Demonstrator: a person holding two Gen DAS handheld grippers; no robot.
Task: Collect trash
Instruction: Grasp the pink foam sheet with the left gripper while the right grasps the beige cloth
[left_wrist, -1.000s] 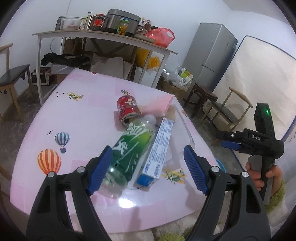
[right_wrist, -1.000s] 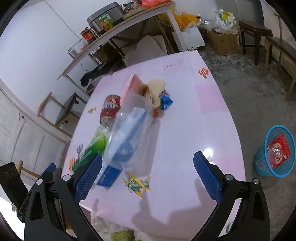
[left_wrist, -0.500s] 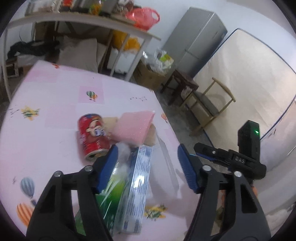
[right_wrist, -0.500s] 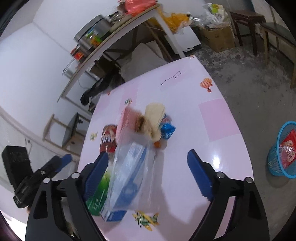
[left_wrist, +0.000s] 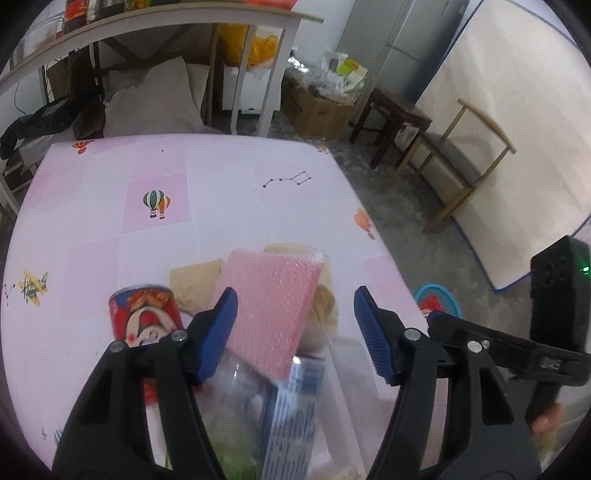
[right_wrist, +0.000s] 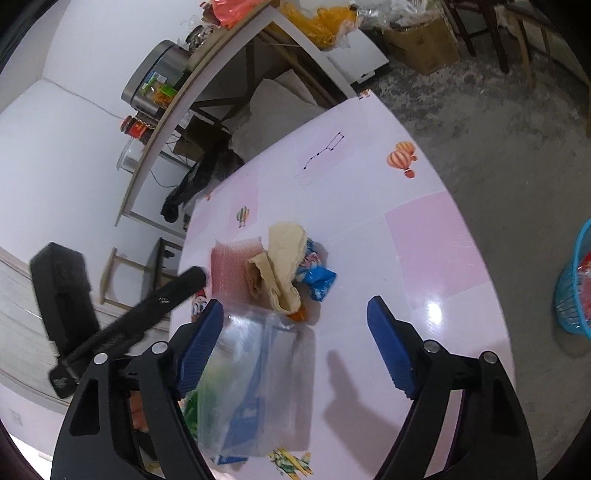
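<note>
— How does the left gripper (left_wrist: 295, 334) stand?

— Its jaws are wide apart, and nothing is pressed between the blue pads (left_wrist: 218, 332). It points forward and down.

— And the right gripper (right_wrist: 295, 341)?

— The same, it is spread wide and holds nothing. It is just beside the left one; each shows at the edge of the other's view.

— Do you see the person?

— Only a few fingers (left_wrist: 545, 424) on the right handle, blurred.
</note>
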